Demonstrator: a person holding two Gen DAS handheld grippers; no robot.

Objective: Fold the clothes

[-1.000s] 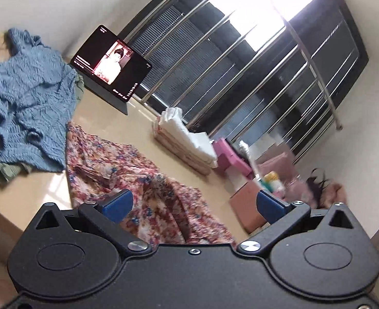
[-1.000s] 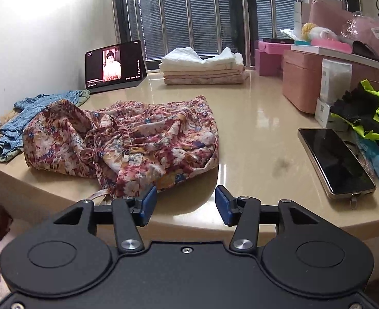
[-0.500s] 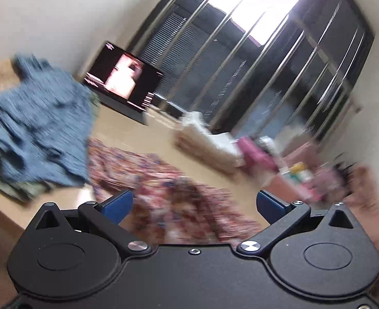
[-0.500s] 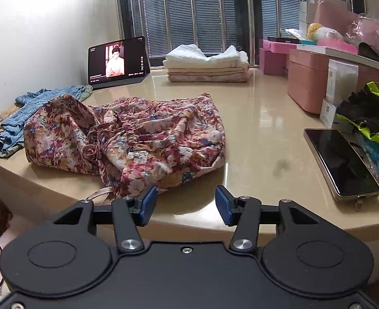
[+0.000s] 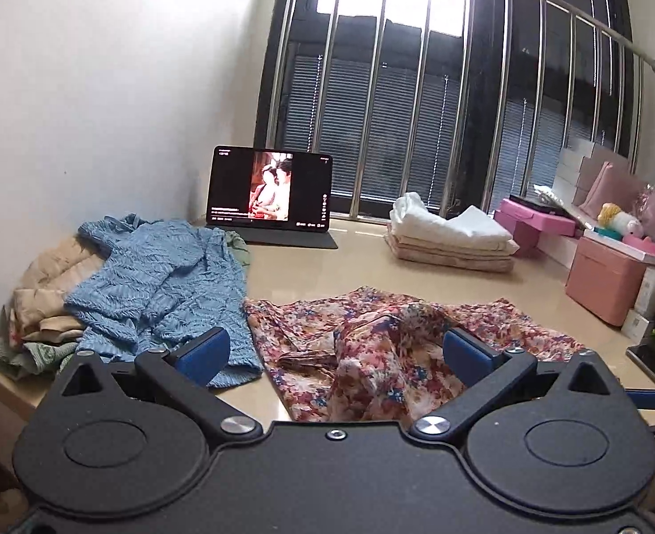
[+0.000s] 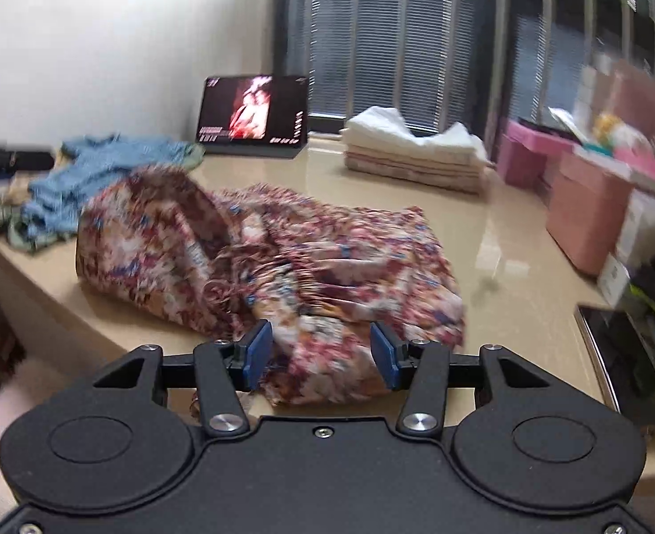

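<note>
Both grippers hang over the floral garment [image 5: 385, 347], crumpled at lower centre: left gripper [image 5: 331, 351] spread wide, holding nothing; right gripper [image 6: 320, 353] half-open and closing, cloth between unpressed pads.

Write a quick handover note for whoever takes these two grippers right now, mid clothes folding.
Left gripper: open, empty, above the near edge of the floral garment.
Right gripper: open, holding nothing, floral hem between the pads.
Floral garment: crumpled at the table's front.
Blue knit top: unfolded on the pile at left.
Done: folded stack by the window.
Left: fold the floral piece, then the pile.
</note>
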